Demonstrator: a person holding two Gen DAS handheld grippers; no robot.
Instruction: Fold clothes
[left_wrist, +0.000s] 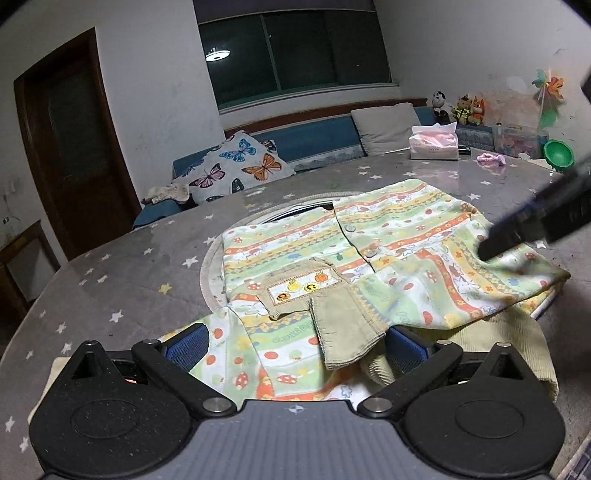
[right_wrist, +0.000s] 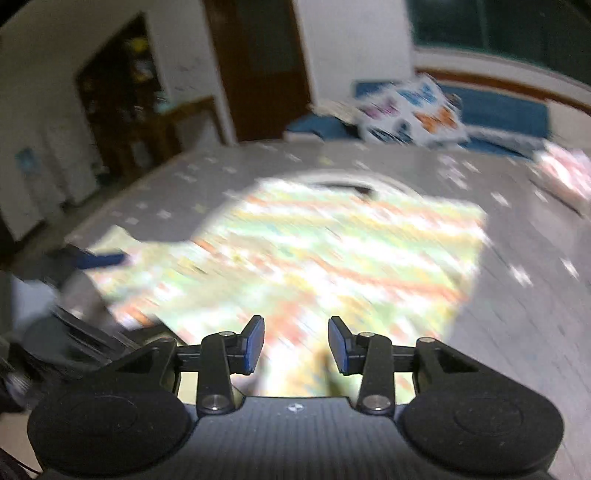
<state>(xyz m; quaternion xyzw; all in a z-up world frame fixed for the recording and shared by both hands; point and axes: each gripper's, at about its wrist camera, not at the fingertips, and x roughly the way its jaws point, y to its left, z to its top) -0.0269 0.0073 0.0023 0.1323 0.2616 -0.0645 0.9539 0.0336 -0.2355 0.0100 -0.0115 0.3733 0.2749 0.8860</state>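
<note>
Now my left tool (left_wrist: 295, 345) sits low at the near edge of the counter (left_wrist: 122, 280), jaws spread wide with the near hem of the patterned garment (left_wrist: 369, 258) and a tan corduroy flap (left_wrist: 347, 328) lying loose between the blue pads, nothing pinched. Over on the right, my right tool (right_wrist: 296, 345) hangs above the garment (right_wrist: 295, 251), jaws partly apart with only blurred cloth showing below them, gripping nothing. That garment lies spread across the middle of the star-printed counter, a tissue pack (left_wrist: 434, 142) well apart at the far edge.
</note>
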